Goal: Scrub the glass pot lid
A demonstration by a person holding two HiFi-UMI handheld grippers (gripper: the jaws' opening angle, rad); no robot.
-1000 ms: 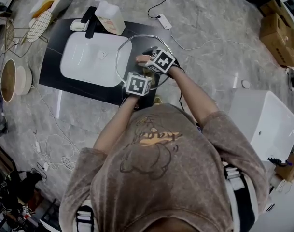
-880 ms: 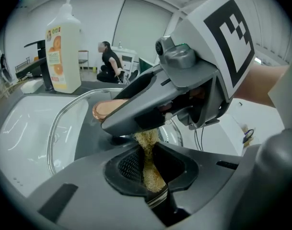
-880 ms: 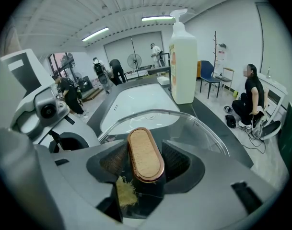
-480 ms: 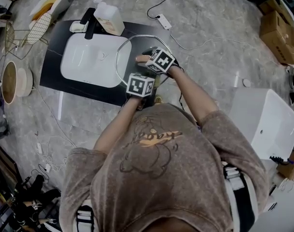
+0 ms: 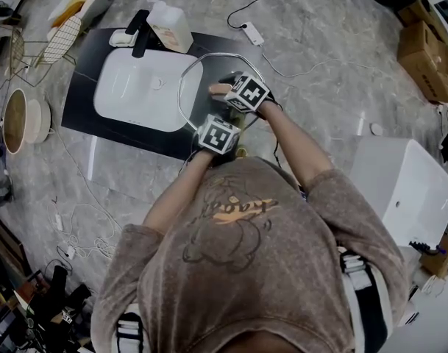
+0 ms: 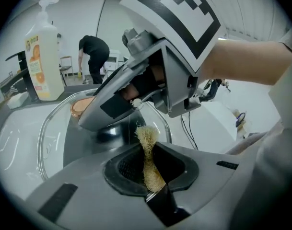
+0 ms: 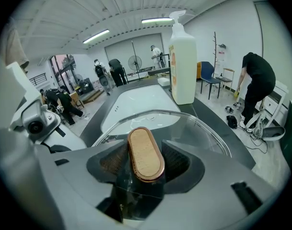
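Note:
The glass pot lid is held tilted over the right edge of the white sink. My right gripper is shut on the lid's oval wooden handle, and the glass rim curves out ahead of its jaws. My left gripper is shut on a strip of pale loofah scrubber, whose frayed tip stands just under the right gripper's body, close to the glass. In the head view the left gripper sits just below and left of the right gripper.
A soap pump bottle and a black faucet stand behind the sink. A wire rack and bowls lie at the left. A white box is at the right, cardboard boxes at the far right, and cables run across the floor.
My left gripper has shifted a little right and nearer in the head view and has rolled slightly. The right gripper and the lid have stayed put.

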